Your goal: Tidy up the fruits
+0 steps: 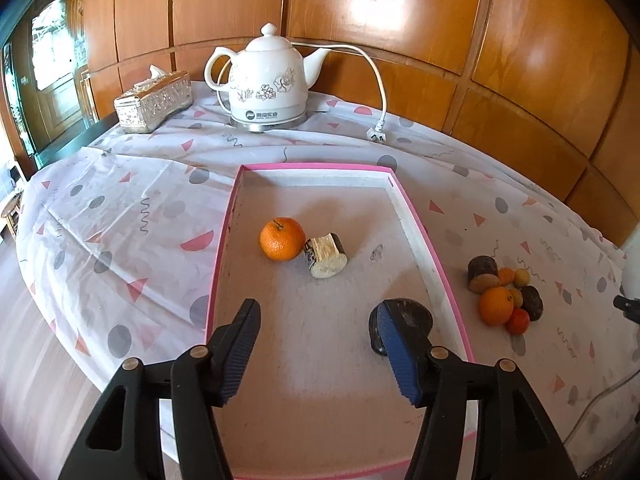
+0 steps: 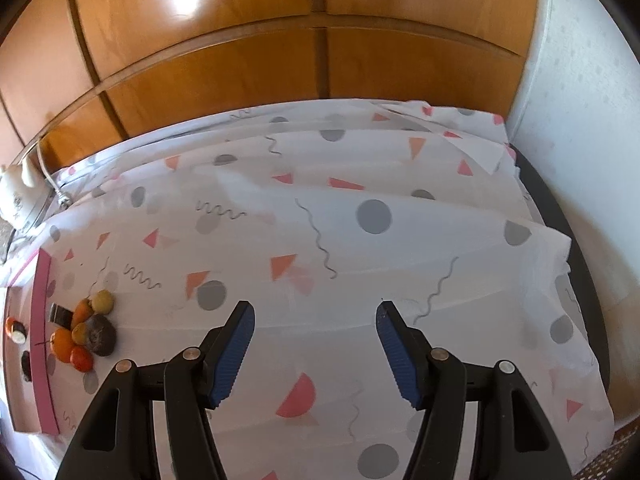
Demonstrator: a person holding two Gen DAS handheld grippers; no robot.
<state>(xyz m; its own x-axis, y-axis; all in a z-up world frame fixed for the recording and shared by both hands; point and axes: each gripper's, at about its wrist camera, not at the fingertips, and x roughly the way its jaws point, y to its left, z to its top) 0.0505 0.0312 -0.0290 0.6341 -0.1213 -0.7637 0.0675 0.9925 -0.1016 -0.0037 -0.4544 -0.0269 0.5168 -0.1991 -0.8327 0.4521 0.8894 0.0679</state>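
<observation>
The left gripper point(image 1: 316, 344) hangs over the near end of the shallow pink-rimmed white tray point(image 1: 416, 216), its jaws apart with nothing between them; a dark rounded fruit point(image 1: 416, 314) lies on the tray floor just behind the right-hand blue pad, so close that I cannot tell whether they touch. The main risk, as I judge it, is that pad catching the dark fruit as the hand pulls away, rolling it across the smooth floor or against the low rim; a hasty sideways sweep would cause that.

The right gripper point(image 2: 315, 342) hovers open and empty over bare patterned plastic tablecloth point(image 2: 360, 240), well apart from the heap of small fruits point(image 2: 86, 332) that waits just outside the tray's pink wall; the heap is tightly packed, oranges against dark pieces, so closing on one may nudge its neighbours loose and set the round ones rolling.

Inside the tray: a bright orange mandarin point(image 1: 282, 239) touching a pale cut stub with dark skin point(image 1: 326, 256) near the middle, and the dark fruit near the right wall; the rest of the floor is bare. Most of the fruit still lies outside.
</observation>
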